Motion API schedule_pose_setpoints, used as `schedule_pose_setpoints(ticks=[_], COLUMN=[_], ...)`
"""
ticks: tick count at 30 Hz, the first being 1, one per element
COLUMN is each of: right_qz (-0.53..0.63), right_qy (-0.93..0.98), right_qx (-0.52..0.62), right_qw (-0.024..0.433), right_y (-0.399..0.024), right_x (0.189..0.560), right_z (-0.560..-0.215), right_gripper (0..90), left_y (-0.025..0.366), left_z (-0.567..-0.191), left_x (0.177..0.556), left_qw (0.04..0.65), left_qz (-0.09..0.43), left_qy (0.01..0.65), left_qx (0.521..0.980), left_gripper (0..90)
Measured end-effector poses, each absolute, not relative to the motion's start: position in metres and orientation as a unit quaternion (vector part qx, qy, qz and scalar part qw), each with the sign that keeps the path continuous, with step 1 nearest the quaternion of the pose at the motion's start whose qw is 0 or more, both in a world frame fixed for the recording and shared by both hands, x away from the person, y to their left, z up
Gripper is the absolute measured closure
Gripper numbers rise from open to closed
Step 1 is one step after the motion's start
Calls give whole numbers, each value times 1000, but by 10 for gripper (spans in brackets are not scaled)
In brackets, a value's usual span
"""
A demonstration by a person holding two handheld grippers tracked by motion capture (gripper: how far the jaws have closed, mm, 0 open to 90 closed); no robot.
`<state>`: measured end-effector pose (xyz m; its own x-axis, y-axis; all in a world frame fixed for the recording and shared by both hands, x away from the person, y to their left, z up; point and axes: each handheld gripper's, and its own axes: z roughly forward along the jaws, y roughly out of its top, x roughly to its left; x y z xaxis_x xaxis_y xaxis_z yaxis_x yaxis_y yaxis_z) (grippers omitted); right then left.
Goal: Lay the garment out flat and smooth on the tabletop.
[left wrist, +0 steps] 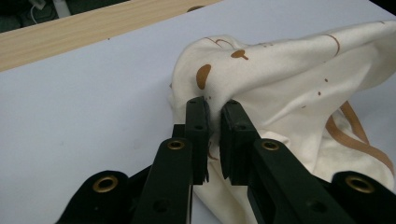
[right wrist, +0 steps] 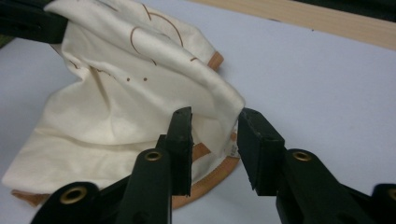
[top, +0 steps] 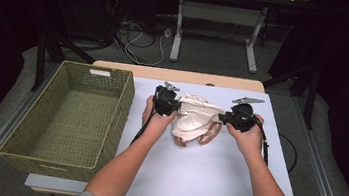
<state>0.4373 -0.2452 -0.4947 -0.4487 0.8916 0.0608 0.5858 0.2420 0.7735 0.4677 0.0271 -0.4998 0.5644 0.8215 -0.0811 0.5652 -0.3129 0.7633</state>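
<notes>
A cream cloth bag [top: 195, 118] with tan trim and tan straps lies bunched in the middle of the white table cover [top: 193, 176]. My left gripper [top: 176, 107] is at the bag's left edge. In the left gripper view its jaws [left wrist: 214, 108] are shut on a fold of the cream fabric [left wrist: 280, 79]. My right gripper [top: 222, 118] sits at the bag's right edge. In the right gripper view its jaws [right wrist: 215, 122] stand apart around a corner of the bag [right wrist: 130, 93], and the pads do not press on it.
A large woven green basket [top: 119, 116] stands at the left of the table, close to my left forearm. A strip of bare wood [top: 180, 75] runs along the table's far edge. Floor cables and another table's legs lie beyond it.
</notes>
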Motion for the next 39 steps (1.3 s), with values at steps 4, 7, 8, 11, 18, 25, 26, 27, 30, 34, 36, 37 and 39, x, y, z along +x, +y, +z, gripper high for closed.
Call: schedule_pose_setpoints(ticks=[4,7,8,11,18,25,26,27,30,34,36,37,39], right_qz=[398,413,410,408,393,390,389,386,377,374,373,372,372], right_qy=[751,747,753,764,785,792,794,797,804,804,803,803,803], right_qx=[482,478,472,461,446,441,441,438,431,432,435,436,434], right_qw=[213,207,205,193,172,159,154,158,162,167,165,164,167], right_y=[-249,-249,-248,-242,-226,-213,-211,-208,-201,-195,-193,-192,-190], right_x=[422,408,403,391,374,369,369,369,370,372,373,374,375], right_z=[-490,-494,-496,-505,-524,-537,-539,-541,-546,-551,-552,-553,-555], right_gripper=[617,603,600,594,577,603,608,612,630,663,682,691,700], left_y=[28,27,26,26,26,30,31,32,36,39,41,42,43], left_z=[-499,-497,-497,-496,-497,-502,-503,-503,-505,-506,-506,-506,-506], left_x=[462,457,456,451,439,427,426,424,418,411,408,406,403], left_qw=[399,410,412,421,428,446,448,451,456,460,464,463,464], left_qz=[164,155,153,149,142,120,119,119,114,115,113,111,110], left_qy=[432,427,424,421,416,419,420,417,416,413,412,410,408], left_qx=[792,791,792,790,789,781,780,780,779,778,776,777,778], left_gripper=[797,719,697,632,491,442,434,428,414,406,404,403,403])
